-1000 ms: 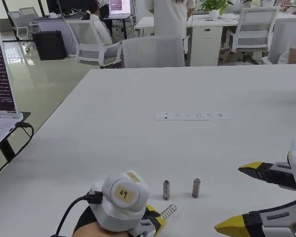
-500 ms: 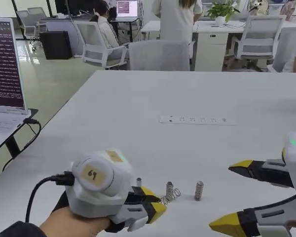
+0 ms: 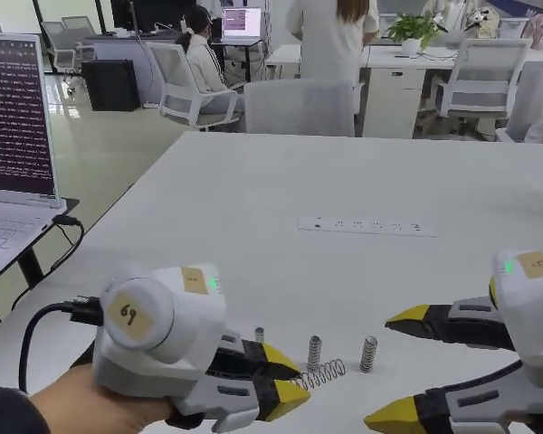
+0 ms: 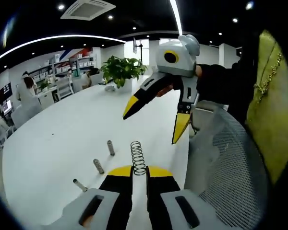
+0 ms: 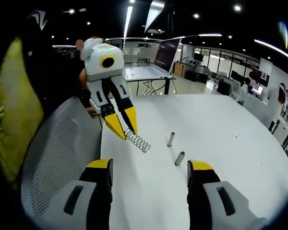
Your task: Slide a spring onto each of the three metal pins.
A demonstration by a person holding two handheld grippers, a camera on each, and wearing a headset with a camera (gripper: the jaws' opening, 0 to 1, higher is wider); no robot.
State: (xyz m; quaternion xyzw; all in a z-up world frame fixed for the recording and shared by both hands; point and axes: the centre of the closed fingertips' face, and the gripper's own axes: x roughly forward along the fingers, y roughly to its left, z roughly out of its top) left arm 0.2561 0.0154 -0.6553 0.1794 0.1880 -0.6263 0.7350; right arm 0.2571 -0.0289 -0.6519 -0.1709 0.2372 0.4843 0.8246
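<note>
The spring [image 3: 321, 373] lies almost level, pointing to 3 o'clock, with the left gripper [image 3: 292, 382] clamped on one end. The right gripper [image 3: 378, 370] waits at 4 o'clock, jaws wide apart. Just beyond, the bare pin [image 3: 260, 335] has come clear of the left gripper's body. At its 3 o'clock the middle pin [image 3: 314, 348] and end pin [image 3: 369, 353] already wear springs, so we judge one fitting remains.

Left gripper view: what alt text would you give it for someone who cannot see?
The left gripper's yellow-tipped black tongs pinch a coiled silver metal spring over a white table. Beside it stand three small metal pins, two wearing springs, one bare; the white right gripper hangs open beyond.
</note>
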